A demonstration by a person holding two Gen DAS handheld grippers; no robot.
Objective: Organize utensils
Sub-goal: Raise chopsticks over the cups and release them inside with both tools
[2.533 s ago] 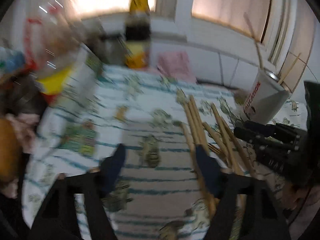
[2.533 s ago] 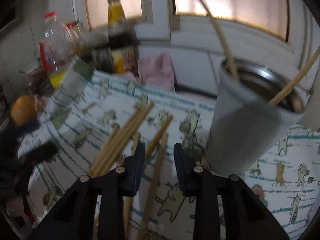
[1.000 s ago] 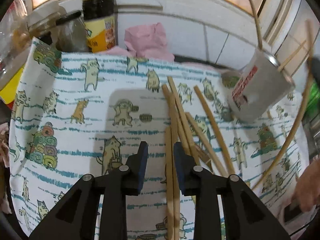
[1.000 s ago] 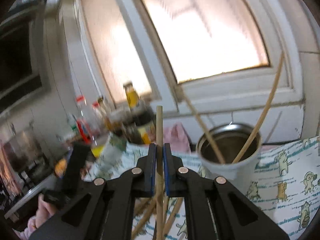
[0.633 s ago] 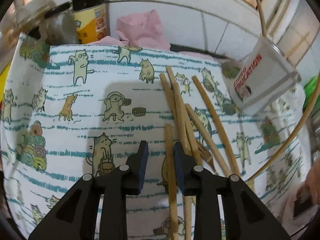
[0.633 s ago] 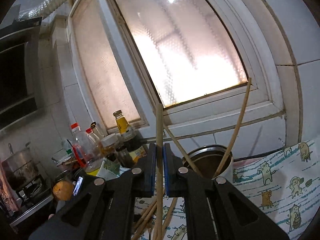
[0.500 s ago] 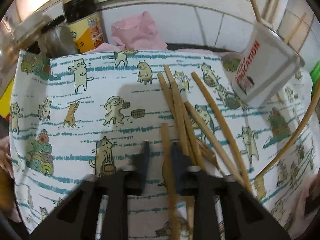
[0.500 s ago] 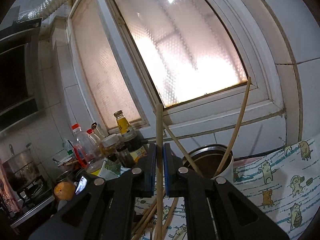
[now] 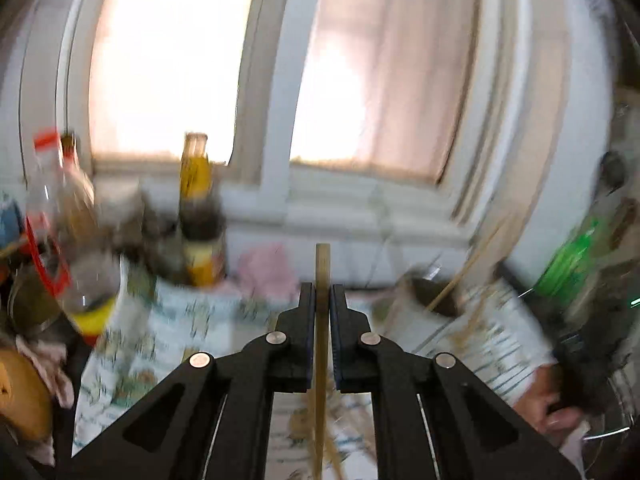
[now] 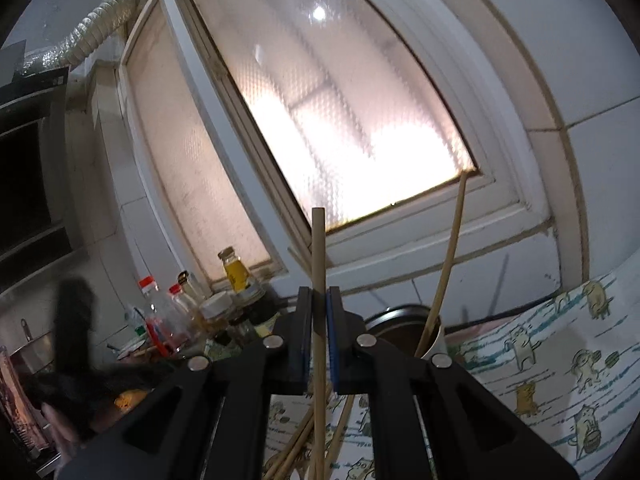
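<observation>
lifted off the cloth since half a second ago, the left gripper (image 9: pixel 319 304) pinches one chopstick (image 9: pixel 322 264) upright; right gripper (image 10: pixel 319 308) clamps another chopstick (image 10: pixel 319 264) above the cup (image 10: pixel 404 328).

Light enters from the frosted window (image 9: pixel 168 60) in both views and is overexposed there, with glare washing out the panes. Left wrist view: heavy motion blur throughout; bottles (image 9: pixel 198 216) and patterned cloth (image 9: pixel 168 320) smeared. Right wrist view: sharp, dim at the left side, foreground in backlit shadow. Fisheye bending and dark vignette at all edges.
</observation>
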